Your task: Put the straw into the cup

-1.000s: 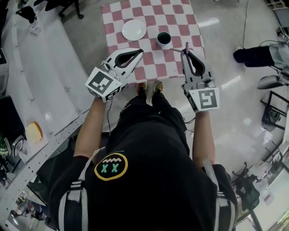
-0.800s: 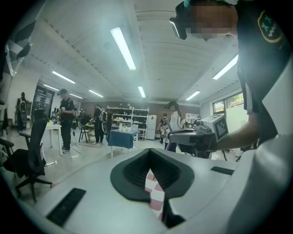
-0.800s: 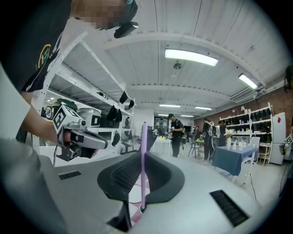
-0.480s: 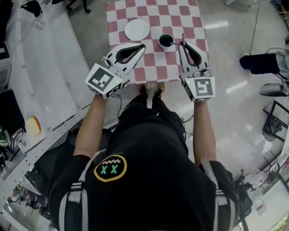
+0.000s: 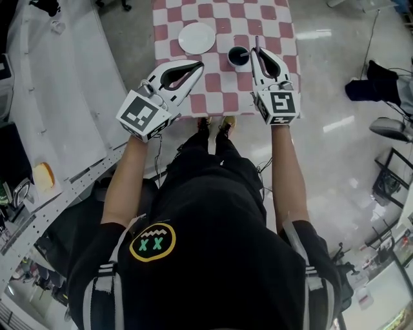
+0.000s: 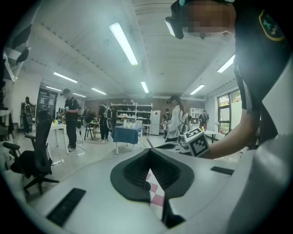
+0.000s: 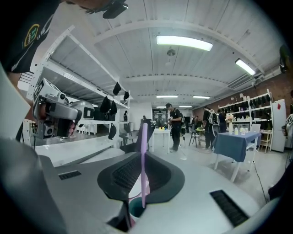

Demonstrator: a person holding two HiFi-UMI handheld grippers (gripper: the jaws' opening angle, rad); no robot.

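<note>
- The person stands at the near edge of a table (image 5: 271, 19) with a red-and-white checked cover, both bare forearms stretched forward and down from black sleeves.
- The right forearm (image 5: 284, 174) runs almost straight ahead. The right gripper (image 5: 256, 50) points away from the body over the table's near right part, with its marker cube (image 5: 279, 106) towards the person.
- In the right gripper view, the right gripper (image 7: 143, 153) has its jaws pressed onto a thin purple straw (image 7: 143, 137). The straw stands upright across the pads, its upper end rising past the jaw tips.
- The straw's lower end lies over the teal opening of the cup (image 7: 134, 209), seen low between the jaws. I cannot tell whether it is inside the cup or only above it.
- From the head view, the cup (image 5: 237, 57) stands on the table just left of the right gripper's tips. The straw (image 5: 257, 42) shows as a short purple line at those tips.
- The left forearm (image 5: 126, 187) angles outward. The left gripper (image 5: 199, 64) slants towards the middle of the table, with its marker cube (image 5: 140, 116) off the near edge.
- In the left gripper view, the left gripper (image 6: 149, 151) has its jaw tips closed together with nothing between them.
- A white plate (image 5: 197, 37) lies on the table beyond the left gripper, left of the cup and apart from it.
</note>
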